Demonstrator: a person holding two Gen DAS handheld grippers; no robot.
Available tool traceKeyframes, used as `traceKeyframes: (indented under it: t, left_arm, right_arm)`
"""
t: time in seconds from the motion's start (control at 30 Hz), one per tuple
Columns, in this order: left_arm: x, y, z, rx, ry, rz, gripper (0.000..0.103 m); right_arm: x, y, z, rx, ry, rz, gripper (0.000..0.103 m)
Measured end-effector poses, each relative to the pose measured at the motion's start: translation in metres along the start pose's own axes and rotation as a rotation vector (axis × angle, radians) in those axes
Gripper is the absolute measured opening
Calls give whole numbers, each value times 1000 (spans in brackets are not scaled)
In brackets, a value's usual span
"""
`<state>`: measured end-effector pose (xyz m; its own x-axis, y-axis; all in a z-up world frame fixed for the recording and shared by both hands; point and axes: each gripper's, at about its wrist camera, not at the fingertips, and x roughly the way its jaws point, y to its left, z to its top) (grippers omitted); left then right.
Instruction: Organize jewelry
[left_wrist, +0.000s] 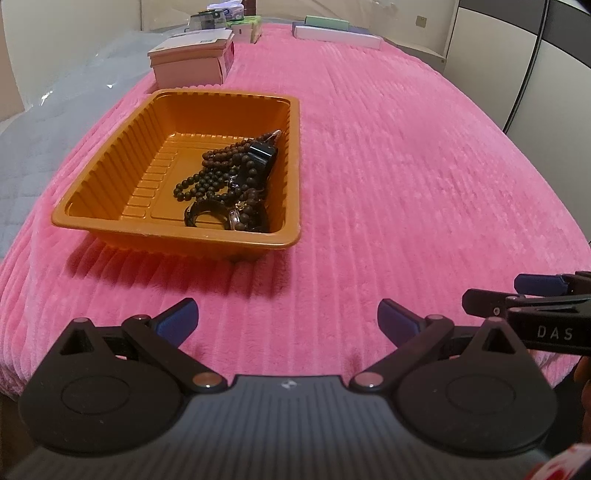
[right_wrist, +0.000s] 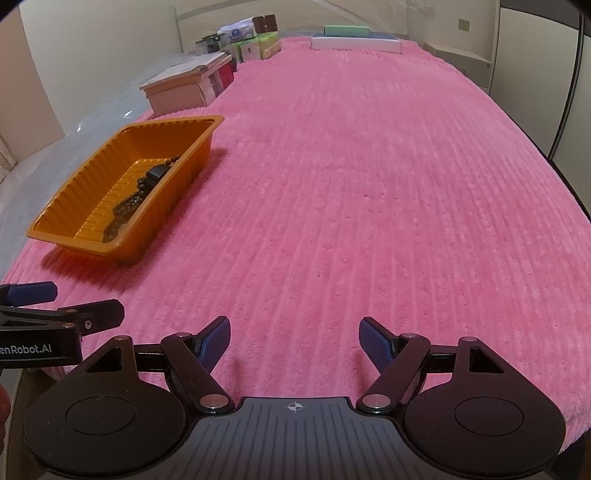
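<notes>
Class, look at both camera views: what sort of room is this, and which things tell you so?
Probably a bedroom at home: a wide pink ribbed plush blanket covers what looks like a bed, boxes and tissue packs line its far edge, and tall cupboard doors stand beside it.

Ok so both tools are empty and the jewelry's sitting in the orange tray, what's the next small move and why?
Probably ease the left tool forward toward the orange tray. It is open with nothing between its pads, and the dark bead strands lie piled against the tray's right wall, almost straight ahead of it. The right tool, also open and empty, has the tray further off to its side.
</notes>
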<state>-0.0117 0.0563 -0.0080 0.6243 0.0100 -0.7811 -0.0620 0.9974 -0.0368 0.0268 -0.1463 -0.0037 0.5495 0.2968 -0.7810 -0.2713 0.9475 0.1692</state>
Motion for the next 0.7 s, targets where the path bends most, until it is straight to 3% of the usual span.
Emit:
traceKeyframes:
  t: [0.7]
  left_arm:
    - [1,-4,-2,13,-5,15,103]
  right_arm:
    - [-1,1,1,1,0,5,76]
